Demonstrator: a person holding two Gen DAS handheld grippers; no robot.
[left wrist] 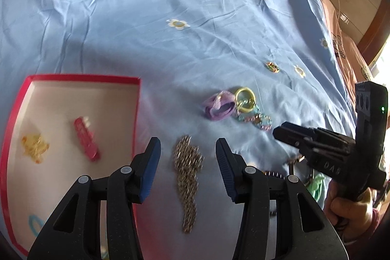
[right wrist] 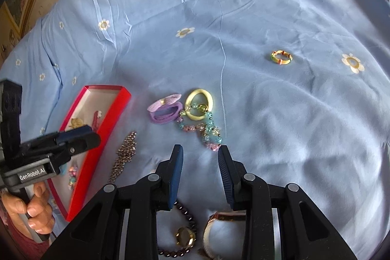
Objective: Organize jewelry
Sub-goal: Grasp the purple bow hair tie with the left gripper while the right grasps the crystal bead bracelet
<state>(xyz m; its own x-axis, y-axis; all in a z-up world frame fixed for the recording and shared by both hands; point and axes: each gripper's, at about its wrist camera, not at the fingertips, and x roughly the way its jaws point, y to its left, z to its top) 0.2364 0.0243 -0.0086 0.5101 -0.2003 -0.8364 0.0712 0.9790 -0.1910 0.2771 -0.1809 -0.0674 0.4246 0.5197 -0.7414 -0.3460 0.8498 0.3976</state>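
Note:
My left gripper is open above a gold chain bracelet lying on the blue sheet, just right of a red box. The box holds a red hair clip, a yellow clip and other small pieces. My right gripper is open and empty, just short of a beaded bracelet. Beyond it lie a purple bow band and a yellow ring band. A beaded watch and a gold watch lie under the right gripper.
A striped yellow ring lies alone far right on the blue flowered sheet. The left gripper shows by the red box in the right view. The bed's right edge and brown floor are beyond.

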